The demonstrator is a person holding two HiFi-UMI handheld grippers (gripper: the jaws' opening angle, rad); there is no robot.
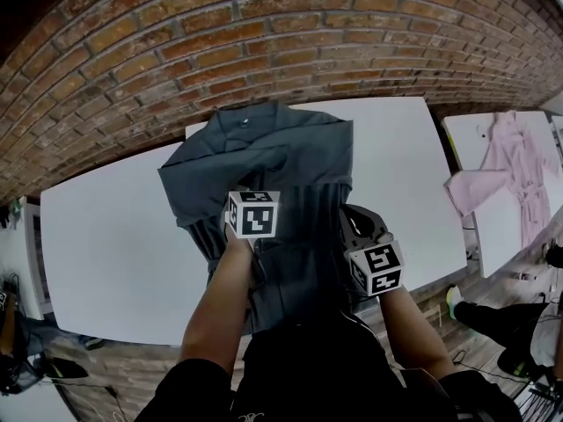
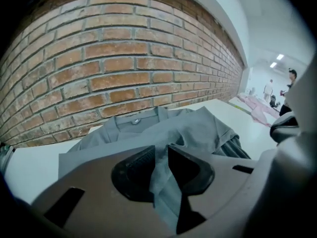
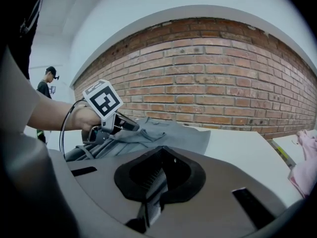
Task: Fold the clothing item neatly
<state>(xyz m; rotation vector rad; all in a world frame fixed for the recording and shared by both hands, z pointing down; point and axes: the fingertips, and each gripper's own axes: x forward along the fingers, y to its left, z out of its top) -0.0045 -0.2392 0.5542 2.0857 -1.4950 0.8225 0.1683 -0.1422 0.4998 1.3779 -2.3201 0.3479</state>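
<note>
Head view: a white tabletop [image 1: 106,236] by a red brick wall [image 1: 264,25] carries the dark grey collared shirt [image 1: 264,148]; a pink garment [image 1: 515,161] lies rightward. Left gripper view: the left gripper [image 2: 161,155] is narrowly parted around a shirt fold. Right gripper view: the right gripper [image 3: 161,162] clamps shirt fabric.

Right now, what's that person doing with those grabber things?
A person is folding a grey shirt on a white table by a brick wall, with a hand-held gripper in each hand. The right hand-held gripper is pinched shut on the shirt's near edge. The left hand-held gripper has its jaws a little apart, with a fold of cloth between them. The shirt is bunched up and only partly folded, with its collar toward the wall.
</note>
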